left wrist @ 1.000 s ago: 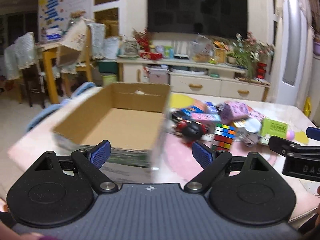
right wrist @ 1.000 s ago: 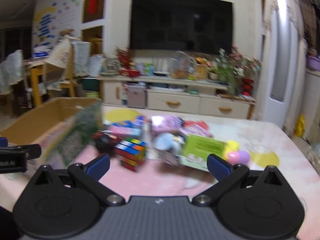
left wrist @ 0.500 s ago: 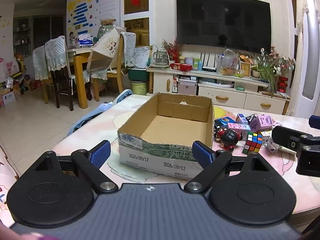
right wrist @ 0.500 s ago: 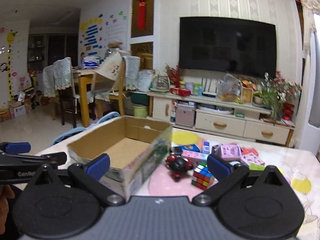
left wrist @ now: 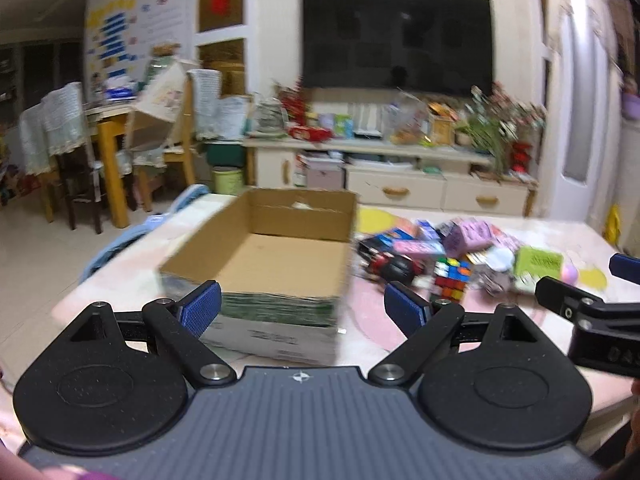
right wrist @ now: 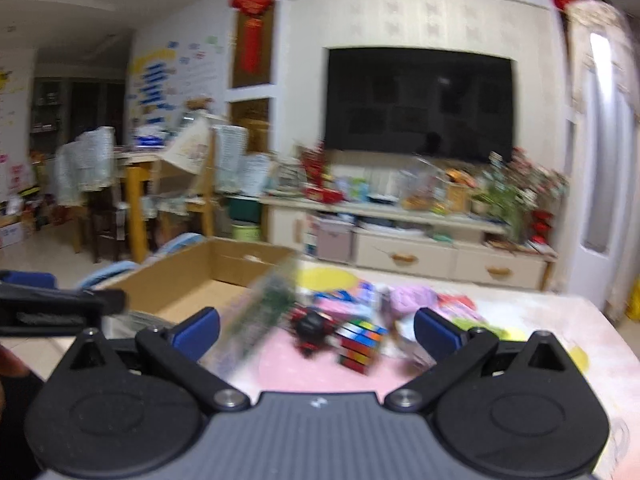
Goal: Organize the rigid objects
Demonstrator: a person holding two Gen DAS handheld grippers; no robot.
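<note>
An open, empty cardboard box (left wrist: 276, 256) (right wrist: 208, 280) stands on the pale table (left wrist: 372, 320). To its right lies a pile of toys: a colour cube (left wrist: 451, 278) (right wrist: 360, 340), a red and black toy (left wrist: 390, 266) (right wrist: 312, 326), pink and purple boxes (left wrist: 472, 236) (right wrist: 412, 298), a green card (left wrist: 538, 262). My left gripper (left wrist: 301, 306) hangs open before the box's near wall. My right gripper (right wrist: 316, 330) is open too, in front of the cube and the red toy. Neither holds anything. Both views are blurred.
Behind the table stand a low cabinet (left wrist: 400, 184) crowded with items, a wall television (left wrist: 396, 38) and a plant (left wrist: 500, 128). Chairs and a yellow table (left wrist: 112, 148) fill the left. A blue chair back (left wrist: 120, 240) sits at the table's left edge.
Both grippers have moved forward toward the table since half a second ago, so box and toys look larger. Both stay open. Nothing on the table has shifted.
</note>
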